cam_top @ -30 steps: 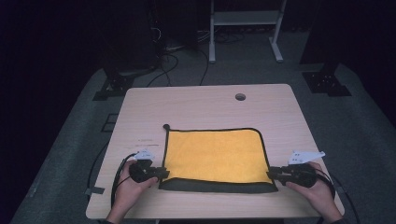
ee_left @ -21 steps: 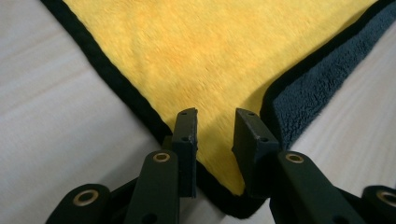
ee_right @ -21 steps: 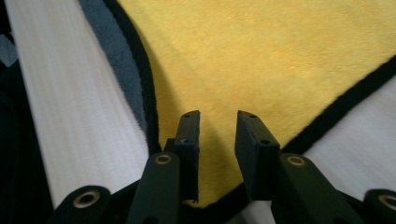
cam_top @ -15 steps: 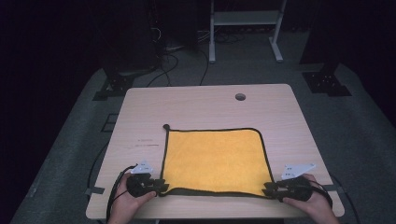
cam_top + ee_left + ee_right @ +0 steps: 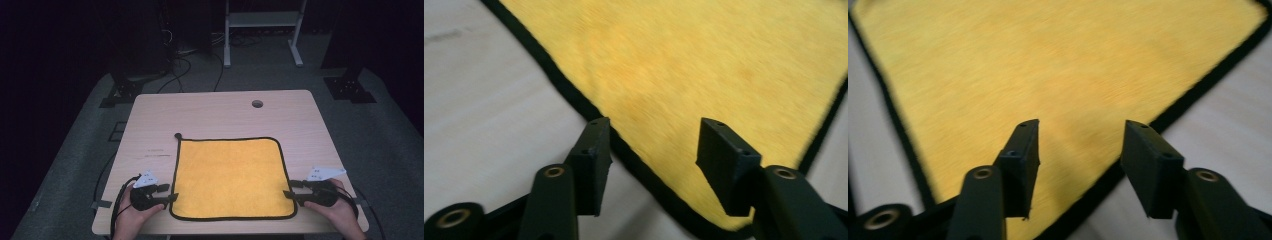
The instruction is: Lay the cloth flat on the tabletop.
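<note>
A yellow cloth (image 5: 231,177) with a black hem lies flat on the wooden table (image 5: 220,112), a small black loop at its far left corner. My left gripper (image 5: 169,197) is open at the cloth's near left corner, its jaws straddling the black hem (image 5: 589,107). My right gripper (image 5: 288,194) is open at the near right corner, jaws spread over the yellow cloth (image 5: 1048,75) and its hem (image 5: 1193,95). A hand holds each gripper.
A round cable hole (image 5: 257,104) sits near the table's far edge. Beyond the table stand a white metal frame (image 5: 260,22) and dark stands with cables on the grey floor. The table's near edge runs just below both hands.
Both grippers, which had drawn back to the table's near edge by half a second ago, have moved slightly forward since. The cloth now lies spread out flat, longer toward me than a second ago.
</note>
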